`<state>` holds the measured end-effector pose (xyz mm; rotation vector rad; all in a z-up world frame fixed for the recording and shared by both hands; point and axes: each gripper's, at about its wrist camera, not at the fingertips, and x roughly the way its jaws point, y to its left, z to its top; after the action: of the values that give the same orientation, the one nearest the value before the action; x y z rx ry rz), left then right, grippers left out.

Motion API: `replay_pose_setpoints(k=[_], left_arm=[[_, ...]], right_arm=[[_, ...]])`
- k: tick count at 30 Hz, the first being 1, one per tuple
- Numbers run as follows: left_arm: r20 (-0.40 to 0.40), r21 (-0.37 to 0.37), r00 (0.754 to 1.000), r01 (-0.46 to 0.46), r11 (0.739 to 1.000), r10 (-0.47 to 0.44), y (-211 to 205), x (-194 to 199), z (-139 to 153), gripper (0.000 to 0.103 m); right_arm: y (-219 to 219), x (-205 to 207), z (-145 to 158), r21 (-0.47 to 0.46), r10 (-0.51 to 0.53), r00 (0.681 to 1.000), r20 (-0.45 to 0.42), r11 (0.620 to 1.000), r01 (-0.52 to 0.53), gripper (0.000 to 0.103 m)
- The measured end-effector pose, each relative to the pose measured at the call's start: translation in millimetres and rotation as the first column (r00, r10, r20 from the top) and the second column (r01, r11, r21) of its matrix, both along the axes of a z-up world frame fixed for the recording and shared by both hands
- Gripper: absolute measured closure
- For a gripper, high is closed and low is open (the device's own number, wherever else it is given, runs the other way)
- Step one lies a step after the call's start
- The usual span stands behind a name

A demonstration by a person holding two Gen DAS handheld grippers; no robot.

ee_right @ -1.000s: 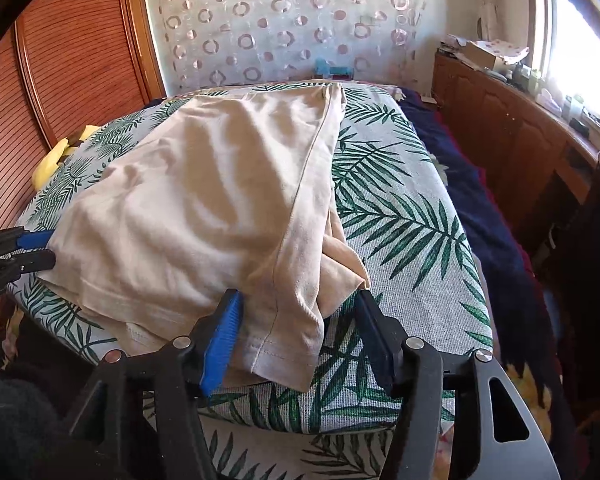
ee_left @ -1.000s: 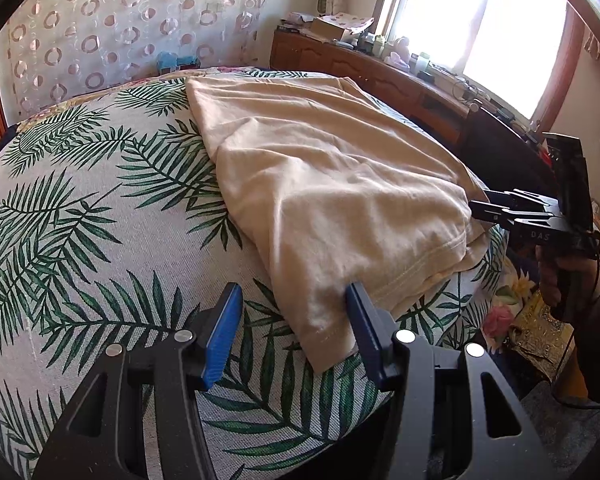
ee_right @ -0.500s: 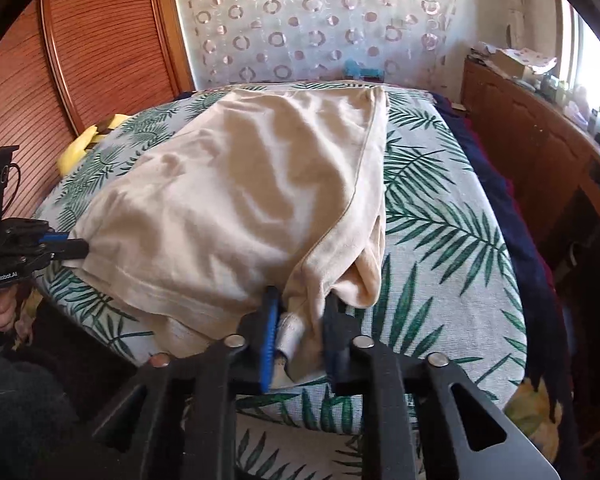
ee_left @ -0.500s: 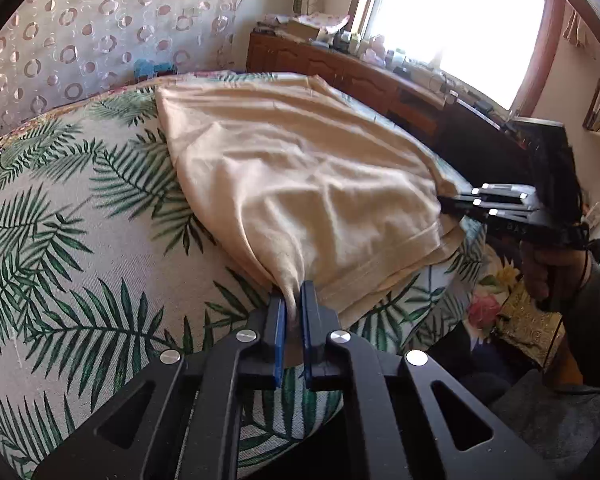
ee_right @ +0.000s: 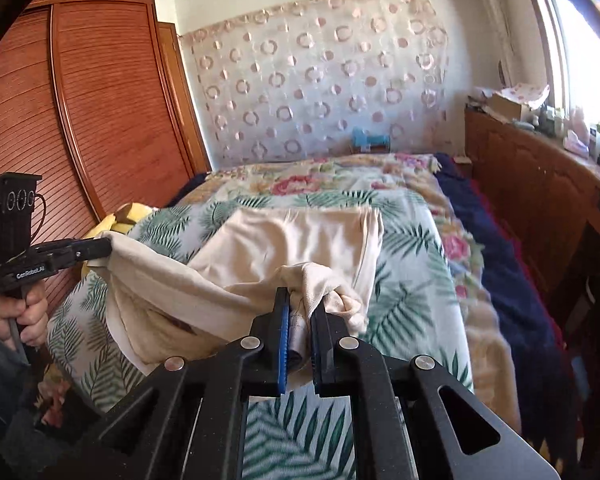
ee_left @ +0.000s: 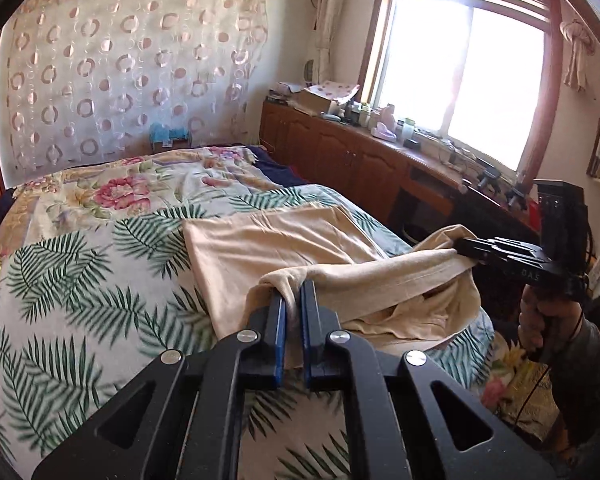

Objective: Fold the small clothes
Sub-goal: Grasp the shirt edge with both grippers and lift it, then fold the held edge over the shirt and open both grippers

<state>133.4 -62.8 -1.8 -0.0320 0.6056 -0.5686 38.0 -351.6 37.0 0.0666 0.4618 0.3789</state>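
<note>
A beige garment (ee_left: 268,244) lies on the palm-leaf bedcover (ee_left: 84,304), its near edge lifted off the bed. My left gripper (ee_left: 294,294) is shut on the garment's near left corner. My right gripper (ee_right: 300,300) is shut on the near right corner. The cloth hangs stretched between the two grippers. The right gripper also shows in the left wrist view (ee_left: 466,250), pinching cloth. The left gripper shows in the right wrist view (ee_right: 104,248). The garment's far part (ee_right: 300,232) stays flat on the bed.
A wooden cabinet (ee_left: 340,156) with clutter runs under the window on the right. A wooden wardrobe (ee_right: 92,112) stands on the left. A floral blanket (ee_left: 140,184) covers the far bed. A dark blue cloth (ee_right: 512,280) lies along the bed's right side.
Both grippers closed on the garment's near corners, then lifted and carried the near edge up and toward the far end of the bed.
</note>
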Motion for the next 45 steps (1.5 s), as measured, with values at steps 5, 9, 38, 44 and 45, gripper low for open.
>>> replay_pose_setpoints(k=[5, 9, 38, 44, 45], left_arm=[[-0.019, -0.006, 0.999, -0.03, 1.0, 0.03, 1, 39, 1, 0.096], [-0.041, -0.003, 0.998, -0.051, 0.999, 0.051, -1, 76, 1, 0.096], [-0.13, 0.098, 0.99, -0.046, 0.994, 0.059, 2, 164, -37, 0.027], [-0.183, 0.14, 0.981, -0.045, 0.989, 0.07, -7, 171, -60, 0.027], [-0.188, 0.146, 0.98, -0.043, 0.988, 0.071, -9, 172, -62, 0.027]], right_arm=[[0, 36, 6, 0.003, 0.007, 1.0, 0.012, 1.0, -0.007, 0.095], [4, 72, 11, -0.003, 0.011, 1.0, 0.005, 1.0, -0.011, 0.095], [34, 179, 32, -0.136, -0.087, 0.991, -0.1, 0.988, 0.073, 0.061], [45, 170, 16, -0.143, -0.007, 0.989, -0.147, 0.99, -0.015, 0.051], [49, 171, 13, -0.157, 0.002, 0.987, -0.158, 0.987, -0.027, 0.051]])
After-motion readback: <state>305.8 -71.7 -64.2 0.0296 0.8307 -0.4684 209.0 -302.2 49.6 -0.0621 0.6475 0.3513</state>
